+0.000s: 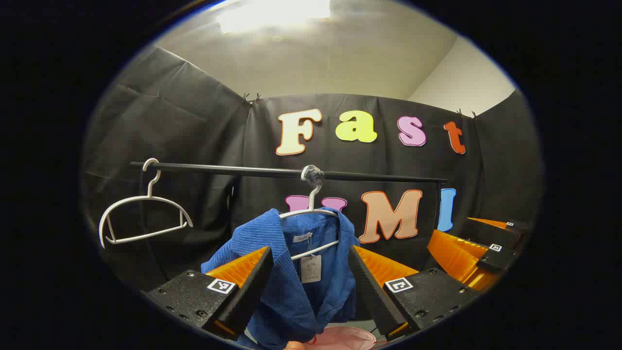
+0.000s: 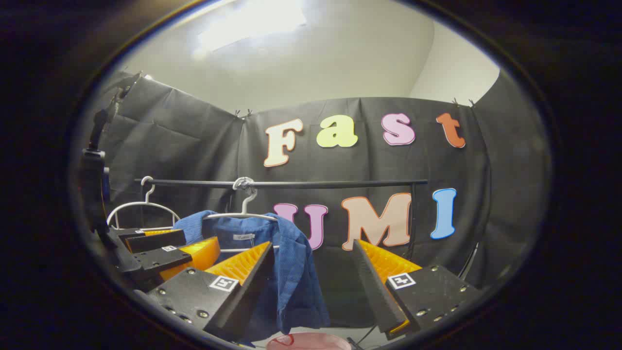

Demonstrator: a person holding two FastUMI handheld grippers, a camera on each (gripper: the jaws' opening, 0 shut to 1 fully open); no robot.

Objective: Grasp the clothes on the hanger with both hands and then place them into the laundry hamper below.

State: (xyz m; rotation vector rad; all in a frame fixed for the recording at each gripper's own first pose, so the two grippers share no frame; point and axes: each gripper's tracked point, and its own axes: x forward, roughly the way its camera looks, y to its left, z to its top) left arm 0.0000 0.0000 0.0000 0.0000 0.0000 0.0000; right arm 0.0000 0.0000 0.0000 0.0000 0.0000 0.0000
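Observation:
A blue corduroy shirt (image 1: pixel 296 287) hangs on a white hanger (image 1: pixel 311 211) from a black rail (image 1: pixel 272 171). My left gripper (image 1: pixel 311 257) is open right in front of the shirt's collar, one orange finger on each side, neither pressing the cloth. In the right gripper view the same shirt (image 2: pixel 291 277) hangs left of centre. My right gripper (image 2: pixel 313 253) is open, with the shirt's right shoulder between its fingers but apart from them. The pink hamper's rim (image 1: pixel 345 338) shows below the shirt, and again as the hamper rim (image 2: pixel 311 341).
A bare white hanger (image 1: pixel 141 218) hangs at the rail's left end. The other gripper (image 1: pixel 481 248) appears at the right of the left gripper view, and the left one (image 2: pixel 160 255) at the left of the right gripper view. The rail's stand post (image 2: pixel 412 218) rises at right.

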